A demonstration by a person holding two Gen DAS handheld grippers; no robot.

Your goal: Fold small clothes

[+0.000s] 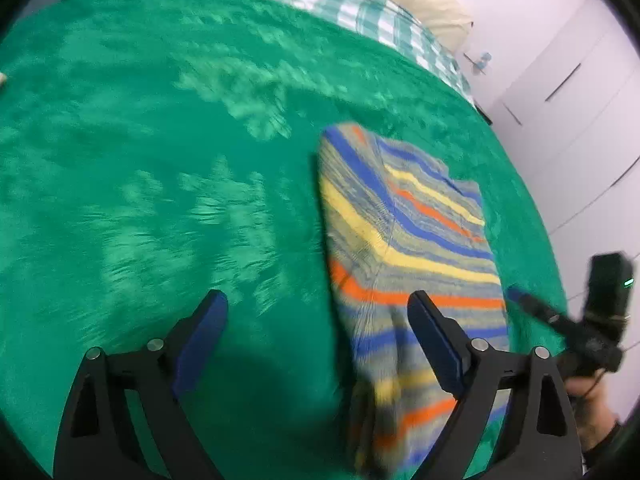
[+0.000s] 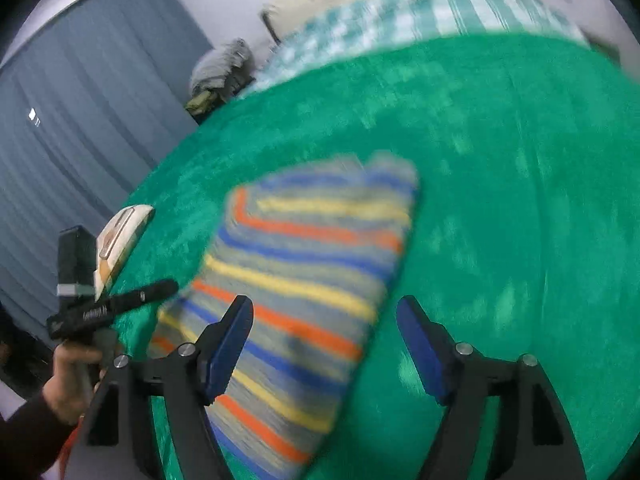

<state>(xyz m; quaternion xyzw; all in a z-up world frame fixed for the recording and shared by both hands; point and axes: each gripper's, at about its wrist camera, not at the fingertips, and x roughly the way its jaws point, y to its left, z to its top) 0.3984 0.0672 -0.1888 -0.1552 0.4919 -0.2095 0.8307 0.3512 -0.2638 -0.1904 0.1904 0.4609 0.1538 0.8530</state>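
Garment: folded striped knit cloth (image 1: 404, 236), blue/yellow/orange, flat on green fuzzy blanket (image 1: 160, 160).
L gripper (image 1: 318, 312): wide, empty.
R gripper (image 2: 325, 320): wide, empty.

One striped garment (image 1: 404, 232) on one green blanket (image 1: 160, 160) — two grippers, left (image 1: 318, 308) and right (image 2: 325, 312).

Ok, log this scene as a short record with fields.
surface: green blanket
garment: striped knit, folded, lying flat
left hand-held gripper: open, nothing held, right finger above the knit's near end
right hand-held gripper: open, nothing held, above the knit's near end
behind: checked sheet
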